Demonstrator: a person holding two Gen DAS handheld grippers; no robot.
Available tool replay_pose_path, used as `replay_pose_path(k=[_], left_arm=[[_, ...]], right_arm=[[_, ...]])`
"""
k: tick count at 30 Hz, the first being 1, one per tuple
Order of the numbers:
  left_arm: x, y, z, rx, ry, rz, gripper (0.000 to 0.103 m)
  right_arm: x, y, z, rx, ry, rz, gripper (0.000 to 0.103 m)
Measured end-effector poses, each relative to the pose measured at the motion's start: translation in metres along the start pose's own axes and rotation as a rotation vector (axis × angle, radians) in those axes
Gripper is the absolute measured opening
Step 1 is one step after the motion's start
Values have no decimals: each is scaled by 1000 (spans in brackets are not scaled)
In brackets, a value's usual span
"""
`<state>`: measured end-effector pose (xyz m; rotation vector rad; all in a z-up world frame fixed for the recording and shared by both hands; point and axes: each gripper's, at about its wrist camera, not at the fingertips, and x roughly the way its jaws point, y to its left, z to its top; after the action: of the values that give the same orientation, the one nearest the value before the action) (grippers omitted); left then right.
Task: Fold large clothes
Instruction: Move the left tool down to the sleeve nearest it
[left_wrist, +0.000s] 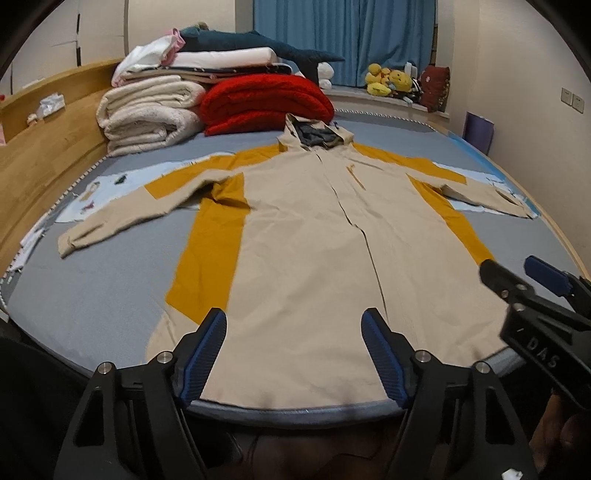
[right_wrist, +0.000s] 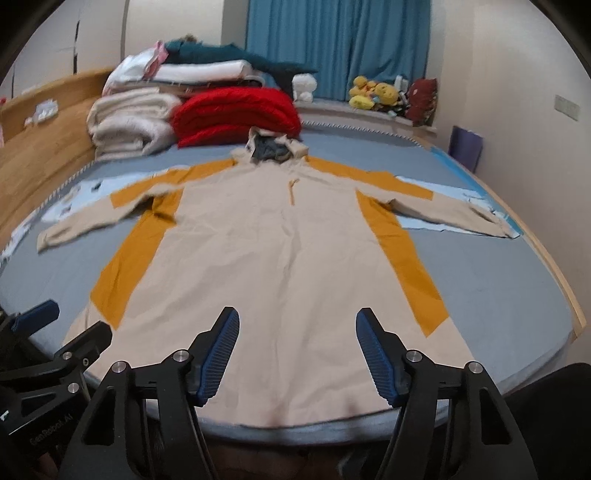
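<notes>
Right, left wrist view first: the coat (left_wrist: 314, 240) lies flat on the bed (left_wrist: 92, 295), front up, its long axis running from the hem at 6 o'clock to the hood (left_wrist: 314, 134) at 12, sleeves out toward 9 and 3. The left gripper (left_wrist: 293, 350) hangs over the hem, tilted down, jaws apart with nothing between the pads; cloth lies beneath, but I'd say it's not pinched yet. The right gripper (left_wrist: 517, 271) comes in at 3 o'clock, over the coat's right edge.

Over to the right wrist view, a bit blurred: same coat (right_wrist: 277, 258), hood (right_wrist: 271, 147) at 12, hem at 6. The right gripper (right_wrist: 297, 350) sits just above the hem, pitched down, jaws standing open and empty. The left gripper (right_wrist: 48, 321) shows at 8 o'clock, by the hem's left corner.

Both hands look equally near the hem, one toward each side, so the hem is probably what they will take.
</notes>
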<state>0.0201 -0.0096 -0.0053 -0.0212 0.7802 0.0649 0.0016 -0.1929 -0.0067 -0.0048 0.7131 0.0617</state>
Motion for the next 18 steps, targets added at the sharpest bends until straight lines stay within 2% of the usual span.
replay_pose_path(k=[3, 5, 8, 10, 13, 18], left_arm=[[-7, 2, 15, 22, -33, 31, 72], [-11, 7, 29, 17, -24, 45, 72], [-16, 18, 51, -19, -24, 64, 72], [-16, 25, 64, -33, -60, 64, 71], [-6, 34, 82, -29, -112, 66, 71], [31, 58, 124, -53, -120, 73, 70]], right_arm=[[-3, -2, 10, 13, -46, -27, 66], [-4, -6, 17, 23, -67, -44, 66], [1, -17, 28, 62, -31, -10, 66], [7, -23, 34, 83, 9, 20, 66], [17, -25, 49, 60, 33, 16, 66], [34, -28, 93, 35, -13, 11, 66]])
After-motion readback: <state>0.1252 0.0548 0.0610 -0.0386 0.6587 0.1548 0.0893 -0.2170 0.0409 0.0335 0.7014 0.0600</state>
